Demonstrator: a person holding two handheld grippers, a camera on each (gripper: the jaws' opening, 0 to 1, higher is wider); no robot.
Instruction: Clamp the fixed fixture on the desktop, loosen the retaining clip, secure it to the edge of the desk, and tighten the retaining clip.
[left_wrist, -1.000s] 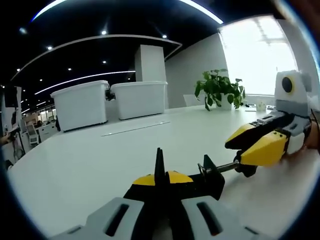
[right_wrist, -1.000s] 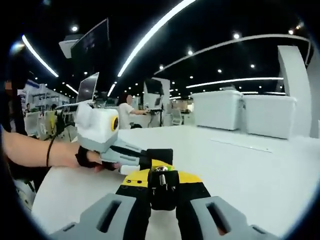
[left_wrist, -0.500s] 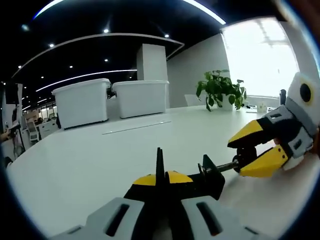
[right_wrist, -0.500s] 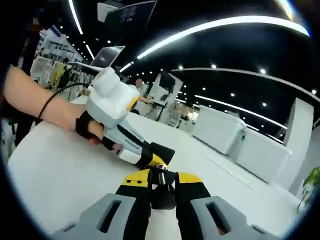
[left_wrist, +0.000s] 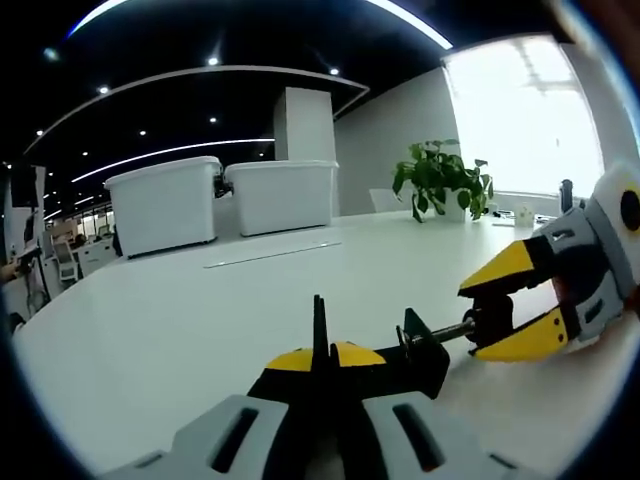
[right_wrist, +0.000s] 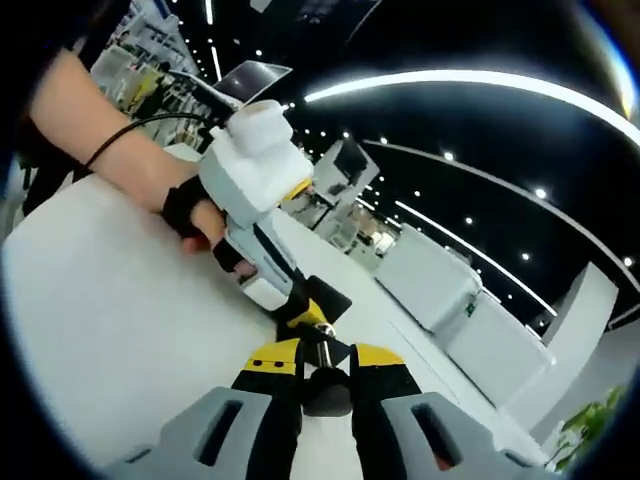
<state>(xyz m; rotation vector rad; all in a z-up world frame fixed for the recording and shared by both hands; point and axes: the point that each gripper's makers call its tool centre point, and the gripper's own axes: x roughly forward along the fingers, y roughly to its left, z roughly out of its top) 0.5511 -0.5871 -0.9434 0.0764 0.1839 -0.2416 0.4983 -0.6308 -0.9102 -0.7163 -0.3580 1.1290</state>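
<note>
Left gripper (left_wrist: 322, 352) clenched on clamp (left_wrist: 400, 362); right gripper (left_wrist: 515, 305) grips its screw knob (left_wrist: 490, 325), mid-loosening. Next: keep turning.

Clamp body lying mostly hidden

The left hand-held gripper (left_wrist: 318, 352) is covering the fixture (left_wrist: 415, 355); the right hand-held gripper (left_wrist: 512, 308) is running off the right edge.

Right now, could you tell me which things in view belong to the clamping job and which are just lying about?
In the job:
- black clamp fixture
- its screw knob
- left claw
- right claw
- desk

Lying about:
- two white bins
- potted plant
</note>
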